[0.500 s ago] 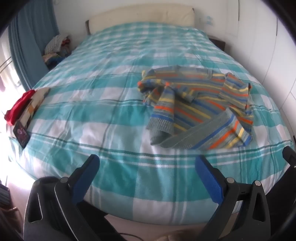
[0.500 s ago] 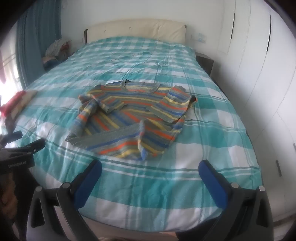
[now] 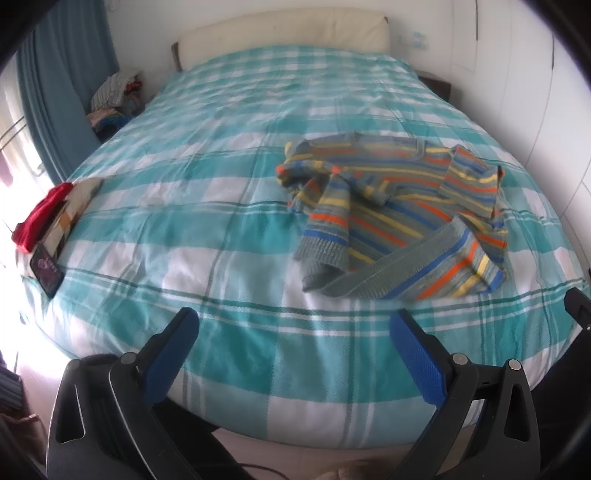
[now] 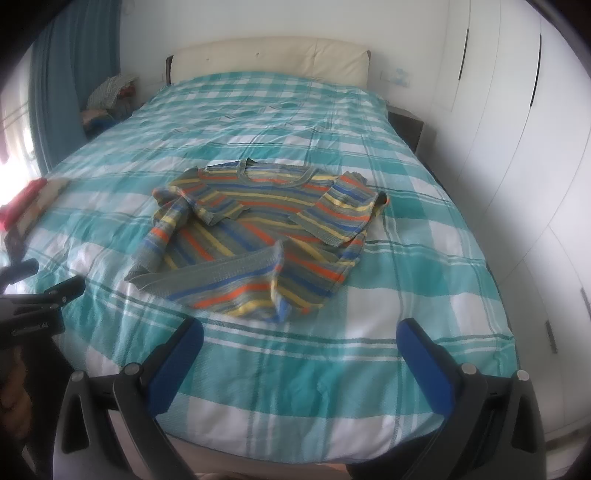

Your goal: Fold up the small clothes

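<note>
Blue pads lined both grippers, and each pair of fingers stood spread wide with nothing between them. The left gripper (image 3: 294,349) hung over the near edge of the bed (image 3: 258,369), tilted down toward it, only teal-and-white checked cover showing in the gap between its fingers. The right gripper (image 4: 300,360) was held the same way over the near edge, released and clear of the cloth. Beyond the right gripper's fingers, roughly centred ahead of the gap and a little toward its left finger, lay the jumper (image 4: 258,236), a small knit striped in grey, orange, yellow and blue. From the left gripper it sat ahead of and beyond the right finger (image 3: 388,218). It lay rumpled on the cover, neckline away from the grippers, sleeves folded in across the chest and the hem partly turned up so the ribbed edge showed. Neither gripper touched it. Far off past the left gripper's left finger, at the bed's side edge, lay a red cloth (image 3: 42,214) against some flat items. Farther on, a cream headboard (image 3: 280,35) closed the bed's far end, with a blue curtain (image 3: 62,92) off to the left and a white wardrobe (image 4: 517,129) off to the right.
</note>
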A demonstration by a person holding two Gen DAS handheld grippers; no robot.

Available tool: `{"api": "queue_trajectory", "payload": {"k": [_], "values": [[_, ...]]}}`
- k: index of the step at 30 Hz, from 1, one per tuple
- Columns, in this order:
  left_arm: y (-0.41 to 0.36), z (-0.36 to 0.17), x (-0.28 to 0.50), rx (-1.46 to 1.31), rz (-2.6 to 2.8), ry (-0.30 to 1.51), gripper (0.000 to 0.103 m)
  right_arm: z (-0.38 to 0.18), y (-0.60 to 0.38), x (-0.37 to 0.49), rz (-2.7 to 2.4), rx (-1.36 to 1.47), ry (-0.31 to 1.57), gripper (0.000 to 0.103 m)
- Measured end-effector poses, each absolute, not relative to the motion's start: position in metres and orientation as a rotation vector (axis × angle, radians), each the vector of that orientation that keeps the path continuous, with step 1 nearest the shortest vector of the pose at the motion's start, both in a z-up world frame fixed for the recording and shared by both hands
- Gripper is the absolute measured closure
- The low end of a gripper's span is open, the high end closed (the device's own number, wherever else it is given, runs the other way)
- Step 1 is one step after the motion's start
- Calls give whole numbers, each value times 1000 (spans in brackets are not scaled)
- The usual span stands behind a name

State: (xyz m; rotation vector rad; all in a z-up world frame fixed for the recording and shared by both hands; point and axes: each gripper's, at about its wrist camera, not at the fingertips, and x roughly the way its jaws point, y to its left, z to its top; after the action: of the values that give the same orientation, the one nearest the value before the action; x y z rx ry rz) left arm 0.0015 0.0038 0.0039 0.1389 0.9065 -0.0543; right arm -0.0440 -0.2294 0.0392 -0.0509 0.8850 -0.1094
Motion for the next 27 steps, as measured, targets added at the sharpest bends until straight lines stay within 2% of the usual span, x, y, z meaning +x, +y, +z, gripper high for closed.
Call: {"api": "queue_trajectory", "payload": {"k": [19,27], "values": [[-1,-5,2,83,-79,885,0,41,-239,-46,-263,-165,899,0],[2,-14,3,124,-59,952,0,40,-234,-44,-284,-196,905,0]]}}
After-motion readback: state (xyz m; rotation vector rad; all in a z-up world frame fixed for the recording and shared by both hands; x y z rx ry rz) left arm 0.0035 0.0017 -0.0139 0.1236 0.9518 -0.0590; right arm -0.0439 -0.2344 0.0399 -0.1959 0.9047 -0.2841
